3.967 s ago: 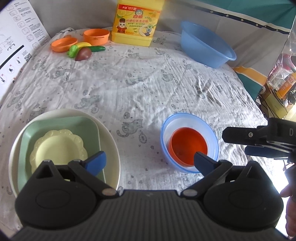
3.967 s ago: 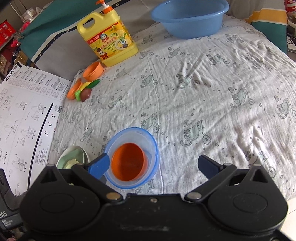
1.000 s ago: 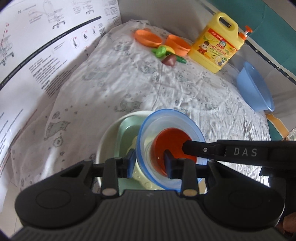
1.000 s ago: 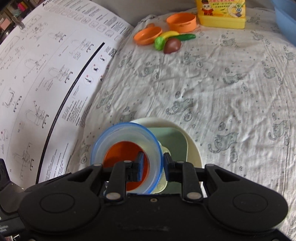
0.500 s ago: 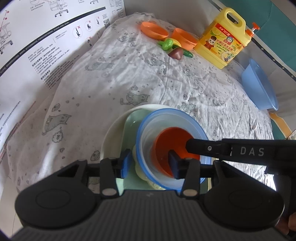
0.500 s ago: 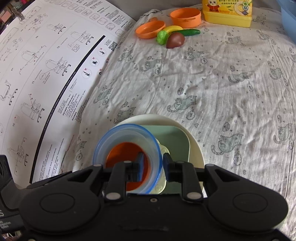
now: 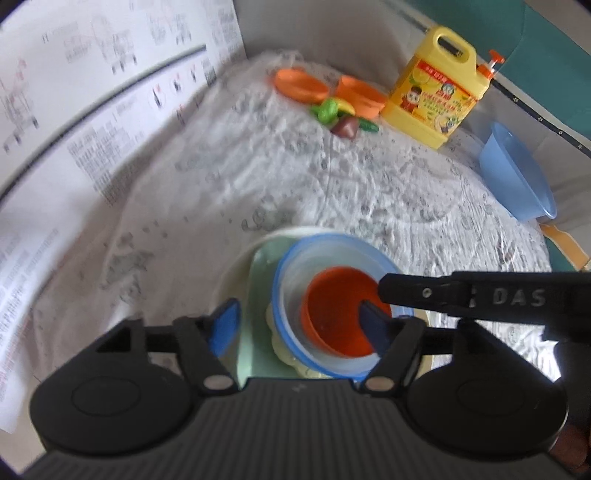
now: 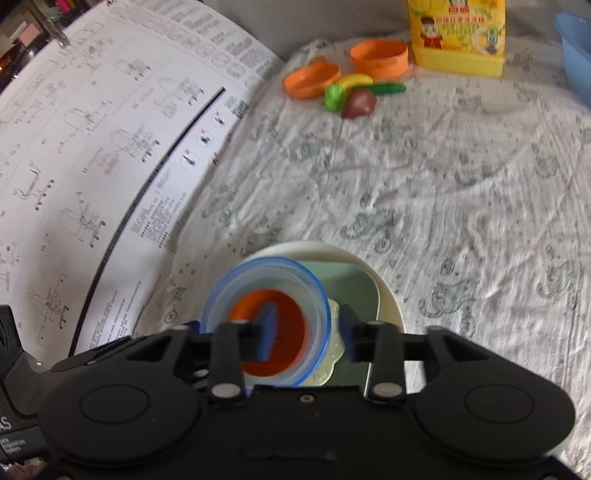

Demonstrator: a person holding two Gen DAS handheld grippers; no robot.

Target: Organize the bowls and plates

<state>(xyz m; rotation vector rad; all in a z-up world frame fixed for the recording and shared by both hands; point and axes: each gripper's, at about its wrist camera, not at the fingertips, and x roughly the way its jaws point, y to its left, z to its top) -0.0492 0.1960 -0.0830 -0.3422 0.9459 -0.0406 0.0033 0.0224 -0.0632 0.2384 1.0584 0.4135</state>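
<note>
Both my left gripper (image 7: 301, 326) and right gripper (image 8: 306, 330), clamped on the blue bowl (image 8: 236, 291) a moment ago, now stand apart, leaving it, orange bowl (image 8: 286, 332) nested inside, atop the plates (image 8: 369, 266) near the bedsheet's (image 8: 443, 192) front edge.

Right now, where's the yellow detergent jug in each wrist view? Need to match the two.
Left wrist: yellow detergent jug sits upper right, whole, pump top showing, beyond the toy vegetables.
Right wrist: the jug is at the top edge, right of centre, upper part cropped off.
Shared landmark: the deeper orange bowl just left of the jug in both.
</note>
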